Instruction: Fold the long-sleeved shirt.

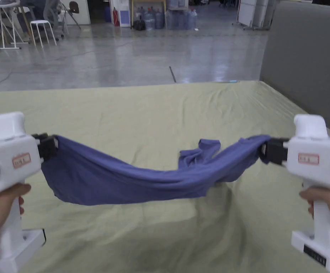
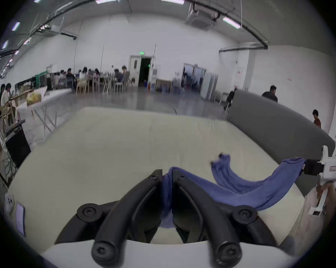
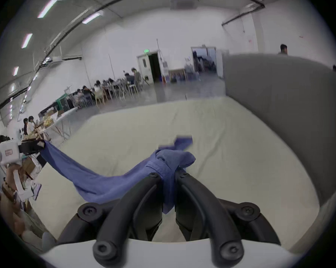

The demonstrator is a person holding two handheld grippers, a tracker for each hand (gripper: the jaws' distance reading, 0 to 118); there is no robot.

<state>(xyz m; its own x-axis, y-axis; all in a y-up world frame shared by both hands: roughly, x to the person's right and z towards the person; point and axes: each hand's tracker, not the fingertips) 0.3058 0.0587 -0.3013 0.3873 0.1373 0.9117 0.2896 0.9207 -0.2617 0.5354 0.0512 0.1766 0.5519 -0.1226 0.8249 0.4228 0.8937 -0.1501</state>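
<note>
Pale green sheeting covers the bed [image 1: 153, 106] across the middle of the head view, with a grey padded wall [image 1: 303, 57] at the upper right of the frame and a bare hall floor beyond.

You have the blue long-sleeved shirt [image 1: 125, 177] strung between your two tools, hanging clear of the sheet for most of its span; whether its lowest fold brushes the bed I can't tell. Its long axis runs straight across the frame, left to right, sagging in the middle. Your left claw [image 1: 48, 145] at the left edge pinches one end, and in the left gripper view both jaws are pressed together on a bunch of blue cloth [image 2: 167, 191]. Your right claw [image 1: 272, 151] at the right edge pinches the other end; in the right gripper view the jaws close on a gathered wad [image 3: 168, 181]. One sleeve [image 1: 200, 153] stands up in a loop just left of the right claw, so that side is nearer to it.

The shirt is not yet laid flat, so folding proper looks not to have begun. What matters for you next is that the cloth lies between the claws and the open sheet sits ahead and below. No containers are on the bed.
</note>
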